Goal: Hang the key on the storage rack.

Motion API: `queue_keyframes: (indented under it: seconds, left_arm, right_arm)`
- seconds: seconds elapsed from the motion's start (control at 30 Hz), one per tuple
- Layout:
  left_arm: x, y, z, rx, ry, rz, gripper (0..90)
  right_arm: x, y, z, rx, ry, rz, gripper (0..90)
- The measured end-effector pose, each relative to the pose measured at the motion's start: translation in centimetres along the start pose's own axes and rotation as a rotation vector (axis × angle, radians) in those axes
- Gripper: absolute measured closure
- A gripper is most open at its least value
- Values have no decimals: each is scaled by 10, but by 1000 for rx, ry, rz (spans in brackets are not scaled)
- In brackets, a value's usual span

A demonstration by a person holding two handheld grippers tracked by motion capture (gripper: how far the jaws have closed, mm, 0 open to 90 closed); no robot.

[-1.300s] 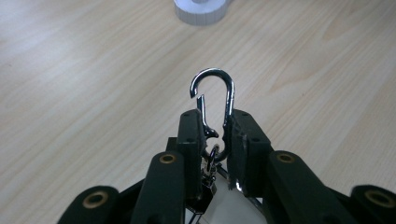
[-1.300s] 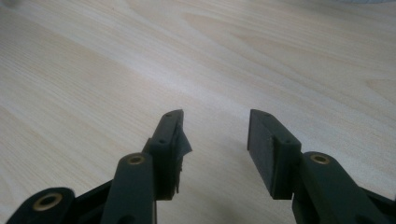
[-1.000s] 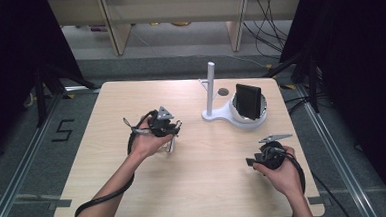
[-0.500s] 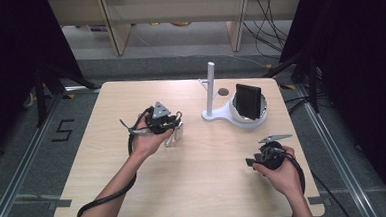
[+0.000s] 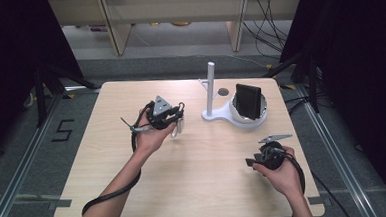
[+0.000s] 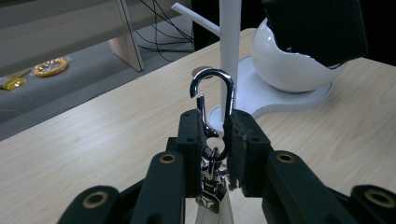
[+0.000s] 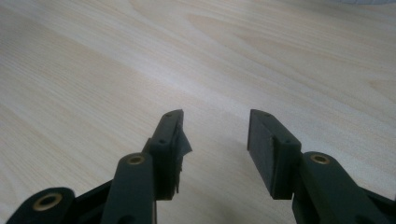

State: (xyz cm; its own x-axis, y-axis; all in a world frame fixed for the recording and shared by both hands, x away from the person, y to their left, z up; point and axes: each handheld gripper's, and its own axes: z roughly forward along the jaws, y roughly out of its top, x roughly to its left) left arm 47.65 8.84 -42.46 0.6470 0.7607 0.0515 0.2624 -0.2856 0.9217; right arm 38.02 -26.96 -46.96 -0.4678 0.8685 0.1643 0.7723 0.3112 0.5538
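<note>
My left gripper [image 6: 215, 123] is shut on a silver metal clip hook [image 6: 212, 100], whose curved top sticks up above the pads and whose clasp stands slightly ajar. A pale tag [image 5: 178, 127] hangs below it. In the high view my left gripper [image 5: 177, 118] is held above the table left of centre, pointing toward the white stand's upright post [image 5: 211, 87]. The post [image 6: 229, 42] rises just behind the hook. Near the front right edge my right gripper [image 5: 250, 161] rests low, and its jaws [image 7: 215, 135] stand open over bare wood.
The white stand has a flat base [image 5: 220, 116] and a round white cup [image 5: 249, 116] holding a black box [image 5: 248, 100]. A small round hole [image 5: 222, 92] sits in the wooden table [image 5: 209, 177]. Shelving legs and cables lie on the floor beyond.
My left hand has lifted slightly and shifted toward the stand with the hook. The right hand has stayed where it was.
</note>
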Motion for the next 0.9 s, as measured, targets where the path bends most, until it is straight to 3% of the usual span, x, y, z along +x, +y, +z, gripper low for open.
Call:
queue_keyframes:
  seconds: [0.77,0.9]
  left_arm:
    - [-1,29,12,-110,34,-24,744]
    - [-2,35,13,-132,39,-20,744]
  right_arm:
    - [0,0,0,2,7,-1,565]
    - [1,-1,0,-14,-11,-17,564]
